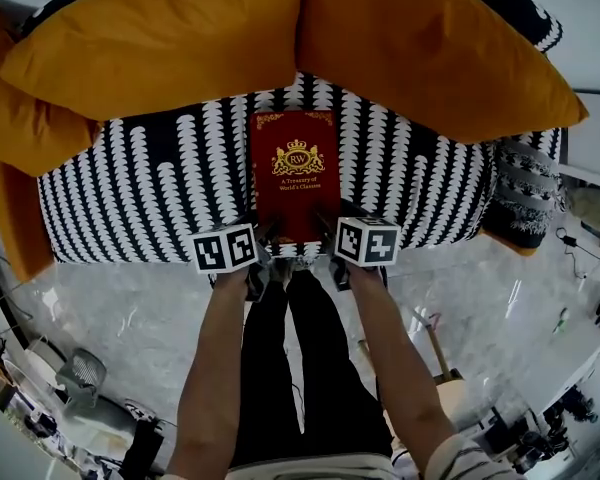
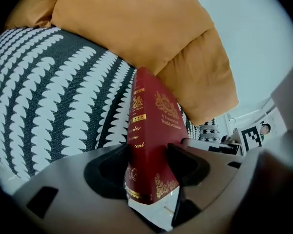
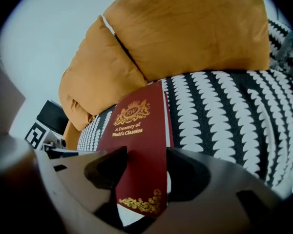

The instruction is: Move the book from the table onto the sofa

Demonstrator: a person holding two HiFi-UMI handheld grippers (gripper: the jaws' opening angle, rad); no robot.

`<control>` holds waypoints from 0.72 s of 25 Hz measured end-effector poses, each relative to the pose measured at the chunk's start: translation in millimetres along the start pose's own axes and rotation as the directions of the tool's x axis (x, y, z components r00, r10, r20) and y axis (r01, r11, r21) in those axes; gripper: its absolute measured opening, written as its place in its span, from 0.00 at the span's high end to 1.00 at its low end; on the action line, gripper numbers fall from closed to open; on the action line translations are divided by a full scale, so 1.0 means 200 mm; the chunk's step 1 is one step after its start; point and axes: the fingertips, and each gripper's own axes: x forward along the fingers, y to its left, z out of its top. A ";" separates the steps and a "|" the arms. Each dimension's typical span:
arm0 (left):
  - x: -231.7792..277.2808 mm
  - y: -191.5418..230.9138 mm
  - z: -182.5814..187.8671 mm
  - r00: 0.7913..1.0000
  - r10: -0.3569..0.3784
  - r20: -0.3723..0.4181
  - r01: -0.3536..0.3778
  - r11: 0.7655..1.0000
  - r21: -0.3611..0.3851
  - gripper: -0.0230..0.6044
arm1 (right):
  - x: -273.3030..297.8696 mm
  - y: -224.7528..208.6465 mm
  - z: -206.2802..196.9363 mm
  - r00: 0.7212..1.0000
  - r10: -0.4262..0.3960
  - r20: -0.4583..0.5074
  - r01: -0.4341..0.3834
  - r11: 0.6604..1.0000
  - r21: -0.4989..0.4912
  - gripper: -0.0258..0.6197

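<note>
Beyond the fingers (image 2: 107,172), plump orange cushions (image 1: 150,38) crowd a black-and-white patterned sofa (image 1: 130,188); left gripper (image 2: 149,162) and right gripper (image 3: 144,167) clamp the red hardcover book (image 1: 297,178).

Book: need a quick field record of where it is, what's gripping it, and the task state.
book: dark red hardback, front cover up, gold lettering
position: over the black-and-white sofa seat, near its front edge; contact with the seat cannot be told
left claw: closed on the near end, spine side
right claw: closed on the near end, page-edge side
behind: orange cushions against the backrest
task state: book at the sofa, not yet released
</note>
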 end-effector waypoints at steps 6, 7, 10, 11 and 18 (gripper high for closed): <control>-0.03 0.02 -0.02 0.999 0.036 -0.033 -0.035 0.999 0.029 0.55 | -0.03 0.01 -0.02 0.998 -0.053 -0.026 0.052 0.998 -0.024 0.58; -0.03 0.03 -0.02 0.998 0.049 -0.037 -0.047 0.998 0.045 0.55 | -0.02 0.00 -0.02 0.998 -0.060 -0.024 0.059 0.998 -0.029 0.58; -0.05 0.01 0.00 0.998 0.046 -0.040 -0.044 0.998 0.054 0.57 | -0.05 -0.01 0.02 0.998 -0.057 -0.007 0.057 0.998 -0.029 0.58; -0.06 -0.01 0.00 0.998 0.044 -0.038 -0.042 0.998 0.053 0.56 | -0.07 -0.01 0.03 0.998 -0.059 -0.003 0.059 0.998 -0.026 0.58; -0.17 -0.01 0.01 0.998 0.059 -0.006 -0.058 0.997 0.046 0.59 | -0.16 0.02 0.04 0.997 -0.073 0.021 0.074 0.997 -0.031 0.60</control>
